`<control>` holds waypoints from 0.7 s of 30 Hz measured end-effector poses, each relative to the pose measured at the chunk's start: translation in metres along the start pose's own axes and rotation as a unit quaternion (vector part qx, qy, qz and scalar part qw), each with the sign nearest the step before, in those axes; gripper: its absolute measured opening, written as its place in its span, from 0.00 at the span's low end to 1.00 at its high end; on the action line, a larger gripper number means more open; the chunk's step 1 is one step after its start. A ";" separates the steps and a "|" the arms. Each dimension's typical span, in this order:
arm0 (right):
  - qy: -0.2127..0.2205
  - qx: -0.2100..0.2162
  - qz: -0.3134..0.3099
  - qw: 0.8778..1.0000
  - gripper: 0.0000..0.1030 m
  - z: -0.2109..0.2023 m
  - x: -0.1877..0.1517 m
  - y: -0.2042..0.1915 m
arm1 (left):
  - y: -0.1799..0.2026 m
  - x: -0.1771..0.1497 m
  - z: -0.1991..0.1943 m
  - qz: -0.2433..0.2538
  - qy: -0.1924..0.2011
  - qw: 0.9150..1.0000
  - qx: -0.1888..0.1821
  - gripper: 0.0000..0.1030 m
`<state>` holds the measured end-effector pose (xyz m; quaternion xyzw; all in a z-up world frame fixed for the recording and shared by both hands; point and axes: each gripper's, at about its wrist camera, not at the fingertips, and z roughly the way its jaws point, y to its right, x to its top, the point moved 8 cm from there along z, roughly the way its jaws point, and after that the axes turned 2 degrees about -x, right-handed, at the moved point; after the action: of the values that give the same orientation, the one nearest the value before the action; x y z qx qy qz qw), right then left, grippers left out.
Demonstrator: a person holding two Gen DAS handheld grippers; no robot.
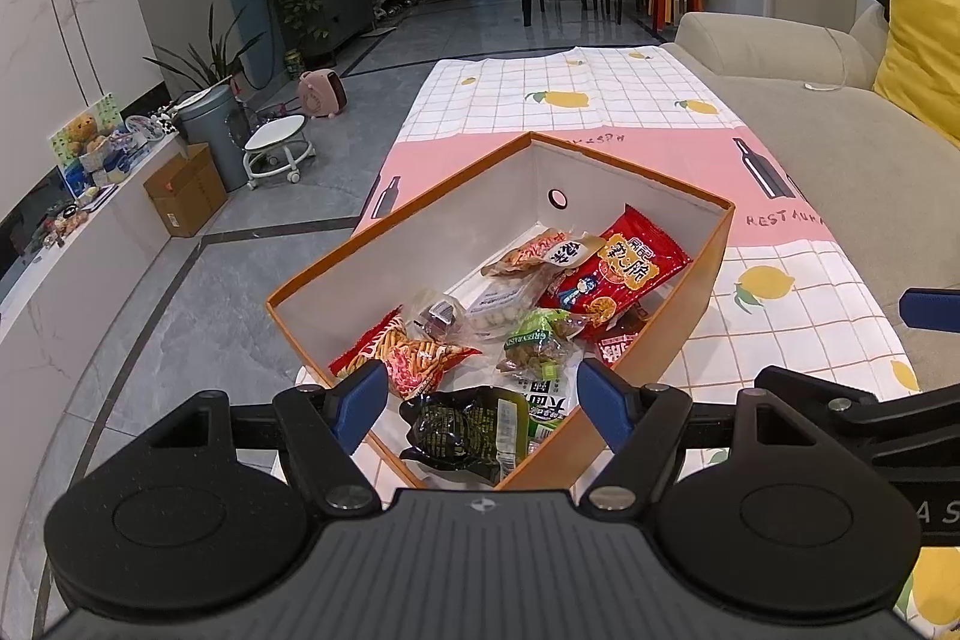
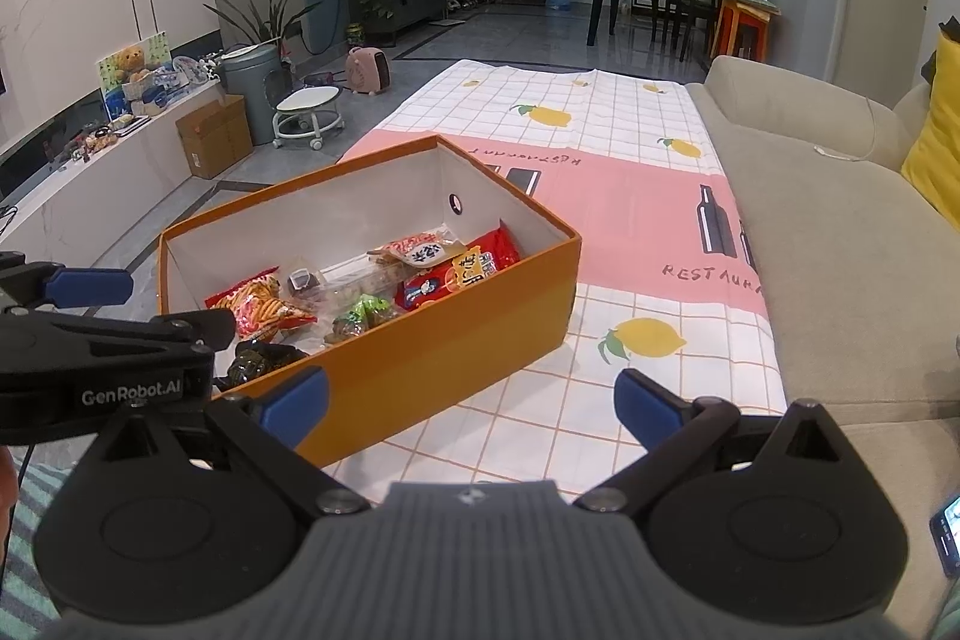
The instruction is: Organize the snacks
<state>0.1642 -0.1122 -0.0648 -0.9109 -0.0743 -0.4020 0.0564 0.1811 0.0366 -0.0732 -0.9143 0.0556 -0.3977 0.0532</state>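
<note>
1. Living room setup: low table with a checked lemon-print cloth (image 2: 600, 196), beige sofa (image 2: 840, 232) along its right side, grey tile floor on the left.
2. Orange box (image 2: 456, 340) sits on the near end of the cloth, turned at an angle, open top, white inside, with a small round hole in the far wall.
3. Progress, as far as I can judge: pretty much done. Every snack I can see is already in the box, and the visible part of the cloth has nothing loose on it. What's left is maybe tidying the pile, since the packs are just heaped.
4. Contents: big red pack (image 1: 618, 274) at the far end, striped red-orange pack (image 1: 408, 352) near the left wall, green pack (image 1: 540, 340) in the middle, dark pack (image 1: 468, 430) at the near corner, plus a couple of clear pouches between them. All crinkly glossy film, soft and slippery I'd guess, versus the stiff cardboard walls.
5. Left gripper (image 1: 480, 403) hovers over the near corner of the box, blue pads spread wide, nothing between them; the dark pack lies right below.
6. Right gripper (image 2: 471, 409) is also spread and empty, off the box's right side over bare cloth.
</note>
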 end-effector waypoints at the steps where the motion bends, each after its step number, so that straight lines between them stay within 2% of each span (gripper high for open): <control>1: -0.001 -0.001 0.000 1.000 0.95 0.000 0.000 0.000 | -0.001 0.000 0.000 -0.001 0.000 1.000 0.000 0.82; 21: -0.011 -0.010 -0.006 1.000 0.96 0.003 -0.001 -0.001 | -0.001 0.000 0.002 -0.013 0.002 1.000 -0.003 0.85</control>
<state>0.1655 -0.1113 -0.0676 -0.9153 -0.0762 -0.3929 0.0441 0.1821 0.0379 -0.0744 -0.9142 0.0453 -0.4001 0.0458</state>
